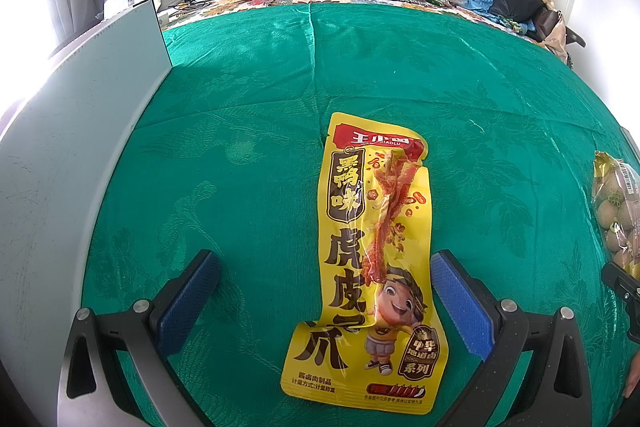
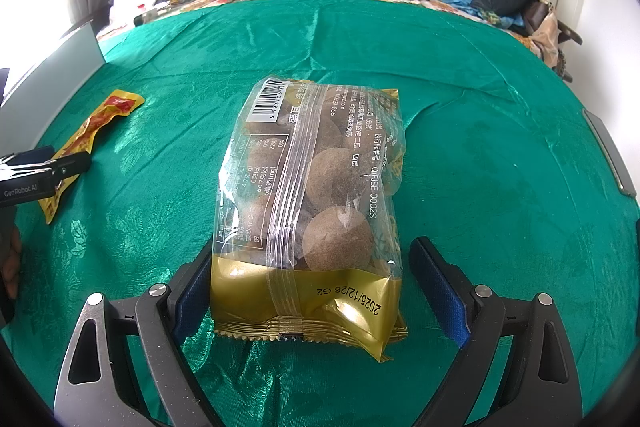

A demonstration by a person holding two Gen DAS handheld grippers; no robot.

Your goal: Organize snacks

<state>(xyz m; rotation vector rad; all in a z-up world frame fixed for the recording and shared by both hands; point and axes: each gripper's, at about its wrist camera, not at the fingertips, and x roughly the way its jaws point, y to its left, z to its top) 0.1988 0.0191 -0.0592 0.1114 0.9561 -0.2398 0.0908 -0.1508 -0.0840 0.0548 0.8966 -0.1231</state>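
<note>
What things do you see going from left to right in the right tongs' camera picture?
The other tongs → yellow snack packet → bag of round brown snacks → grey edge piece, all over the green cloth.

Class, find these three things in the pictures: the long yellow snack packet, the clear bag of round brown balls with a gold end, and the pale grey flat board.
Long yellow snack packet [image 1: 352,267], left wrist view, its printed middle.
Clear bag of round brown balls with a gold end [image 2: 312,211], right wrist view, its centre seam.
Pale grey flat board [image 1: 72,155], left wrist view, its face.
</note>
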